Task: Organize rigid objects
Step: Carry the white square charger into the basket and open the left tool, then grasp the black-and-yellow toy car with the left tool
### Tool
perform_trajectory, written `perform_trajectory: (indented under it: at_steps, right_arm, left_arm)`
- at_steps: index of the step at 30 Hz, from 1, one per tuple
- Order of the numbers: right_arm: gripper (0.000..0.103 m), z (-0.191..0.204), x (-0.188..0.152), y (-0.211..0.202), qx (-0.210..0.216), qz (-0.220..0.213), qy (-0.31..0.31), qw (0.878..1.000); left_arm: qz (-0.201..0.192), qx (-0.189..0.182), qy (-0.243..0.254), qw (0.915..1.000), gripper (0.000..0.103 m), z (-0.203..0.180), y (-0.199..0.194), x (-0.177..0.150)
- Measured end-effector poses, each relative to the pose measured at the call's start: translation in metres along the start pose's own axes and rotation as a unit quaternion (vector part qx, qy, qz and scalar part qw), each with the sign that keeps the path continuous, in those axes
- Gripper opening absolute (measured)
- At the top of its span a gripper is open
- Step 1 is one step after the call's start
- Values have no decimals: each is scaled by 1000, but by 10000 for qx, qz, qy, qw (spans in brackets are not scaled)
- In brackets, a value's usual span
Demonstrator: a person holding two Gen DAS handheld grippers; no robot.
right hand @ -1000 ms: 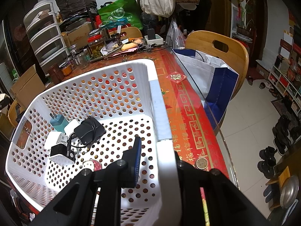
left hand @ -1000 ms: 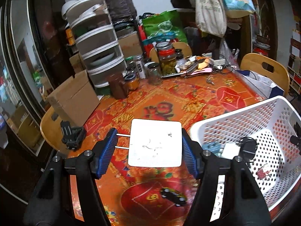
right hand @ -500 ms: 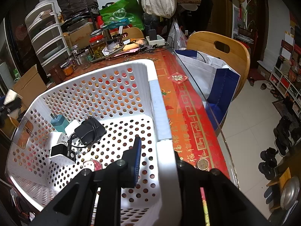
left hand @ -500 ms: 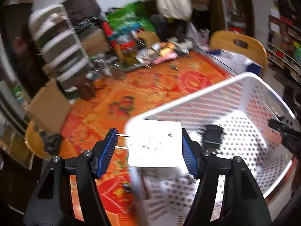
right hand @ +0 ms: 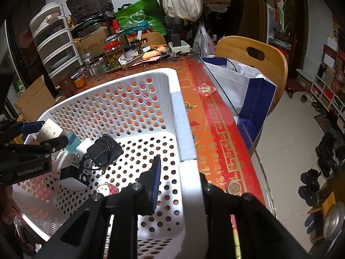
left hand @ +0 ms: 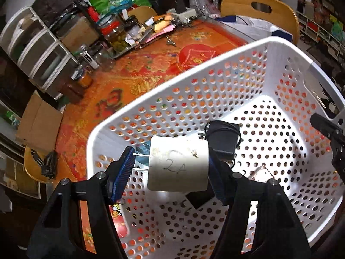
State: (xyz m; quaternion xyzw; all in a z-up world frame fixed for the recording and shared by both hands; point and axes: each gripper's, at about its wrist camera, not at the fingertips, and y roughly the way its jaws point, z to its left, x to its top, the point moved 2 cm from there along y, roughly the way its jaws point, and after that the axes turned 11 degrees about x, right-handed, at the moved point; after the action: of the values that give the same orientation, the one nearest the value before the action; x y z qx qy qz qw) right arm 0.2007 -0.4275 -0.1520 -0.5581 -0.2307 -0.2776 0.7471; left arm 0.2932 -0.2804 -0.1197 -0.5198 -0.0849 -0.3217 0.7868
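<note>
A white perforated basket now fills the left wrist view, where a second ago the red patterned counter lay beneath the load: the transfer has reached its drop point. The left tool, pitched steeply down and rolled, hangs over the basket's near corner, its blue pads about half apart and clamped on a white plug adapter marked "2A", prongs touching the left pad. Below lie a black charger and other small adapters. The right tool steadies the basket, its jaws straddling the rim and just beginning to open.
</note>
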Motion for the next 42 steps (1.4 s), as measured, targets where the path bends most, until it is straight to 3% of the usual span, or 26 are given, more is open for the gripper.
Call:
perform_trajectory:
  at_steps: [5, 10, 14, 17, 20, 22, 25, 27, 29, 34, 37, 42]
  right_arm:
    - [21, 0, 0, 0, 0, -4, 5, 10000]
    - [21, 0, 0, 1, -3, 11, 0, 10000]
    - [21, 0, 0, 1, -6, 6, 4, 10000]
    - [21, 0, 0, 1, -9, 12, -4, 10000]
    - [21, 0, -1, 1, -11, 23, -15, 10000]
    - [21, 0, -2, 1, -5, 21, -30, 10000]
    - [21, 0, -2, 1, -7, 23, -30, 10000]
    - [21, 0, -2, 1, -6, 17, -30, 10000]
    - [21, 1, -2, 1, -12, 25, -29, 10000]
    - [21, 0, -2, 1, -14, 28, -11, 10000]
    - [21, 0, -1, 1, -15, 31, -14, 10000]
    - [21, -1, -1, 1, -44, 56, 16, 10000]
  left_arm:
    - [272, 69, 202, 9994, 63, -3, 8, 3]
    - [938, -316, 676, 9928, 63, -18, 33, 5]
    - [1136, -378, 786, 9897, 64, -20, 46, 9]
    - [652, -577, 419, 9953, 64, 1, 29, 13]
    - [-82, -619, -311, 9976, 75, 57, -8, 4]
    - [-525, -587, -780, 9938, 100, 98, -30, -12]
    - [-1133, -386, -1582, 9801, 103, 173, -55, -62]
    - [-1184, -294, -1849, 9751, 103, 204, -50, -94]
    - [-1009, -282, -1932, 9755, 103, 221, -30, -128]
    - [-152, -628, -1647, 9842, 103, 206, 45, -175]
    - [-213, -944, -1384, 9856, 103, 175, 59, -183]
    - [-496, -1261, -927, 9864, 103, 141, 65, -166]
